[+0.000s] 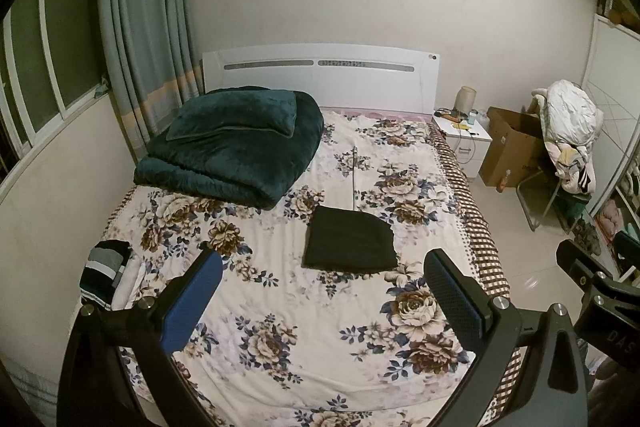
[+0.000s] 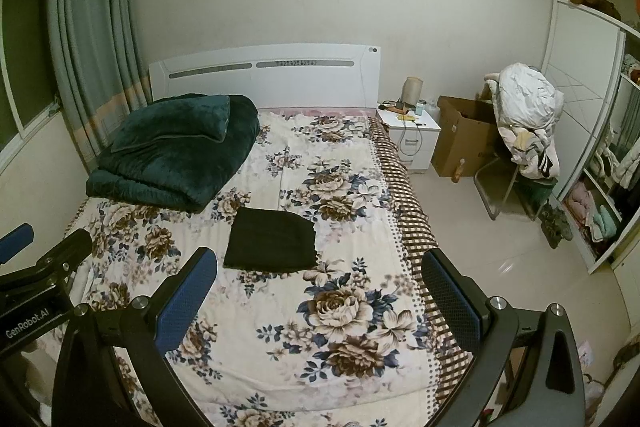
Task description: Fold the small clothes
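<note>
A dark folded garment [image 1: 350,245] lies flat on the floral bedsheet [image 1: 280,307] at mid-bed; it also shows in the right wrist view [image 2: 272,245]. A small pile of striped and white clothes [image 1: 108,273] sits at the bed's left edge. My left gripper [image 1: 324,291] is open and empty, held above the near part of the bed, short of the garment. My right gripper [image 2: 320,287] is open and empty, also above the near bed, to the right of the left one. Each gripper shows at the edge of the other's view.
A folded dark green blanket [image 1: 236,147] with a pillow lies at the bed's far left by the white headboard [image 1: 320,75]. A white nightstand [image 2: 410,135], a cardboard box [image 2: 460,143] and a chair heaped with clothes [image 2: 524,115] stand right of the bed. A wardrobe [image 2: 600,147] is far right.
</note>
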Demonstrator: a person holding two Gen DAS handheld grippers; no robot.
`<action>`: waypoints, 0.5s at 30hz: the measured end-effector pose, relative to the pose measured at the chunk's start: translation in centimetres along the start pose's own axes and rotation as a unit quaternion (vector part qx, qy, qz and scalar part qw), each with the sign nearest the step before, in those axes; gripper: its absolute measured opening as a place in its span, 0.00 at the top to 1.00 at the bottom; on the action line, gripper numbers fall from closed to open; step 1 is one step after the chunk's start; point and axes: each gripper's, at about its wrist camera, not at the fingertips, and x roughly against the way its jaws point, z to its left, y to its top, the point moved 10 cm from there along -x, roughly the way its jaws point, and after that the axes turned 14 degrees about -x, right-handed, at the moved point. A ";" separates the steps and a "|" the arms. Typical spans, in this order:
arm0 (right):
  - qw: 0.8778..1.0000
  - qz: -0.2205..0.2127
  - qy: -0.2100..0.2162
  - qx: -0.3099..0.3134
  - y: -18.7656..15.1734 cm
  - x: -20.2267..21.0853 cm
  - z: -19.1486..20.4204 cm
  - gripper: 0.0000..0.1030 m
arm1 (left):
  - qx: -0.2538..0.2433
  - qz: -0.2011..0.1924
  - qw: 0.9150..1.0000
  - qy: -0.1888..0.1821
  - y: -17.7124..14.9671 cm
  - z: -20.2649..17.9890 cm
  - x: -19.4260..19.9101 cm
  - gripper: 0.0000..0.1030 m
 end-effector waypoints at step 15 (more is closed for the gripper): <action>1.000 0.000 0.003 -0.001 0.4 0.0 0.1 0.00 | 0.001 -0.004 1.000 0.003 0.4 0.4 0.1 0.00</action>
